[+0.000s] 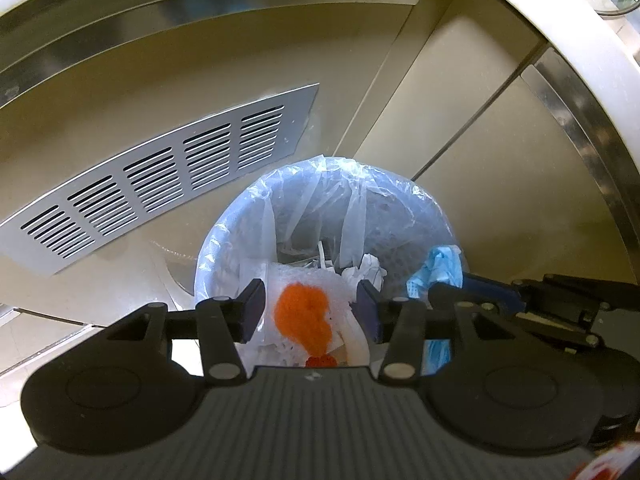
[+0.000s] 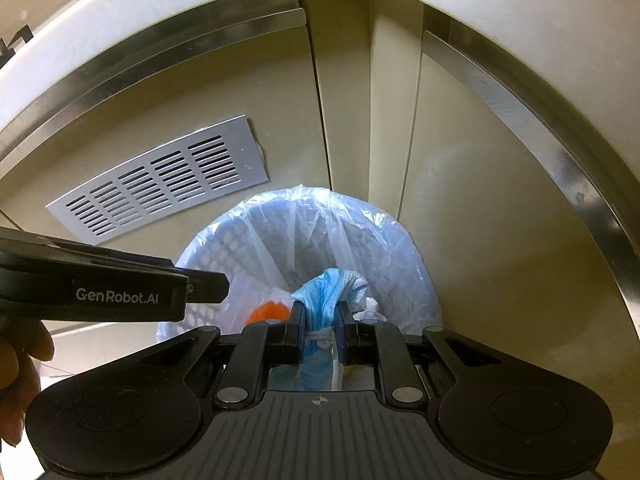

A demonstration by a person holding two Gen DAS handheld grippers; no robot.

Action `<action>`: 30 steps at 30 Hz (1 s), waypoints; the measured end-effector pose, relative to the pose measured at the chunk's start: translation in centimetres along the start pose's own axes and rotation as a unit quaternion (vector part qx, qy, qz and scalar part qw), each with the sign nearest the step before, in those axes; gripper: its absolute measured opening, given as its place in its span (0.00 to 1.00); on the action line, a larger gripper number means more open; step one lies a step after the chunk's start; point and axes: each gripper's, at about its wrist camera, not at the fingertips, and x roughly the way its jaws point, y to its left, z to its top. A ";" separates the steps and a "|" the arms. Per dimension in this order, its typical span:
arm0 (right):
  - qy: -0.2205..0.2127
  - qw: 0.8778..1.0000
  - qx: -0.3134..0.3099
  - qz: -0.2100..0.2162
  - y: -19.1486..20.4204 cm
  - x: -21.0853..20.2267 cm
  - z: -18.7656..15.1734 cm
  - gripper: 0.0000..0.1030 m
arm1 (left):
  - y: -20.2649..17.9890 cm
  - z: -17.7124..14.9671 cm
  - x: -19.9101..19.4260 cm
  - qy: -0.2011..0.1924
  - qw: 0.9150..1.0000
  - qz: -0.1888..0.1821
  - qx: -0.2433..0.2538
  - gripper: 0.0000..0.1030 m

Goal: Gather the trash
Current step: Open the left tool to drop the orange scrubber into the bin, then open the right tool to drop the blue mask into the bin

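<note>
Both grippers are held above a plastic-lined bin (image 2: 352, 232) standing on the floor against beige cabinet fronts, near a slotted metal vent plate (image 2: 160, 184). On the right gripper (image 2: 319, 332), the jaws are seen pressed onto a crumpled blue face mask (image 2: 324, 292), which is suspended over the bin's mouth. On the left gripper (image 1: 310, 308), the jaws are spread and nothing is pinched, while an orange knitted scrap (image 1: 306, 316) lies below among white wrappers (image 1: 370, 270) inside the bin.

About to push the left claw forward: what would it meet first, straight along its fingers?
Probably the clear bag with the orange lump lying in the bin, right between the open left claw's fingers; depth is unclear.
</note>
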 end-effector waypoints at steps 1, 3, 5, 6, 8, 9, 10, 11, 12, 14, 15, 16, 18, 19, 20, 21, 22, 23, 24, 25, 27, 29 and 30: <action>0.000 1.000 0.000 0.000 0.0 0.0 0.0 0.15 | 0.0 0.0 -0.1 -0.001 1.000 0.000 0.000 0.45; -0.001 1.000 0.000 0.001 0.0 0.0 0.0 0.15 | 0.0 0.0 -0.2 -0.002 1.000 0.001 -0.001 0.45; -0.001 1.000 0.001 0.001 0.0 0.0 0.0 0.15 | 0.1 0.0 -0.3 -0.004 1.000 0.001 0.000 0.45; -0.001 1.000 0.001 0.002 0.0 0.0 0.0 0.15 | 0.1 0.0 -0.4 -0.004 1.000 0.001 0.000 0.45; -0.002 1.000 0.001 0.003 0.1 0.0 0.1 0.15 | 0.2 0.0 -0.6 -0.006 1.000 0.001 0.000 0.45; -0.002 1.000 0.002 0.003 0.1 0.0 0.1 0.15 | 0.3 0.0 -0.7 -0.007 1.000 0.002 0.000 0.45; -0.003 1.000 0.003 0.004 0.2 0.0 0.1 0.15 | 0.3 0.0 -0.8 -0.008 1.000 0.002 -0.001 0.45; -0.003 1.000 0.003 0.005 0.2 -0.1 0.1 0.15 | 0.4 0.0 -0.8 -0.009 1.000 0.003 -0.001 0.45; -0.003 1.000 0.003 0.007 0.2 -0.1 0.1 0.15 | 0.4 0.0 -0.9 -0.009 1.000 0.004 -0.001 0.45; -0.002 1.000 0.005 0.009 0.2 0.0 0.1 0.15 | 0.5 0.0 -1.1 -0.011 1.000 0.004 0.000 0.45; -0.002 1.000 0.006 0.009 0.2 0.1 0.1 0.15 | 0.6 -0.1 -1.1 -0.012 1.000 0.004 -0.001 0.45; -0.003 1.000 0.008 0.009 0.3 0.2 0.1 0.15 | 0.6 -0.1 -1.2 -0.012 1.000 0.005 -0.001 0.45; -0.009 1.000 0.012 0.014 0.3 0.1 0.1 0.15 | 0.7 -0.2 -1.3 -0.012 1.000 0.006 -0.001 0.45; -0.011 1.000 0.009 0.012 0.4 0.2 0.1 0.16 | 0.8 -0.2 -1.3 -0.012 1.000 0.006 0.000 0.45; -0.013 1.000 0.006 0.010 0.5 0.3 0.1 0.27 | 0.9 -0.2 -1.3 -0.011 1.000 0.007 0.000 0.45; -0.015 1.000 0.004 0.010 0.5 0.2 0.1 0.34 | 0.9 -0.3 -1.5 -0.012 1.000 0.009 0.001 0.45; -0.017 1.000 0.005 0.014 0.5 0.2 0.1 0.47 | 1.0 -0.3 -1.6 -0.012 1.000 0.011 0.002 0.45; -0.016 1.000 0.007 0.017 0.4 0.1 0.1 0.48 | 1.0 -0.4 -1.7 -0.013 1.000 0.011 0.002 0.45; -0.014 1.000 0.006 0.016 0.4 0.0 0.1 0.48 | 1.1 -0.4 -1.8 -0.014 1.000 0.013 0.003 0.45; -0.013 1.000 0.006 0.016 0.4 0.0 0.1 0.48 | 1.1 -0.5 -1.9 -0.015 1.000 0.014 0.003 0.45; -0.009 1.000 0.006 0.017 0.4 -0.1 0.1 0.48 | 1.2 -0.6 -2.3 -0.017 1.000 0.019 0.004 0.45; -0.006 1.000 0.004 0.018 0.3 -0.5 0.0 0.48 | 1.2 -0.7 -2.8 -0.020 0.999 0.025 0.004 0.47; -0.005 1.000 0.003 0.018 0.3 -0.8 0.0 0.48 | 1.2 -0.8 -3.1 -0.023 0.999 0.029 0.005 0.49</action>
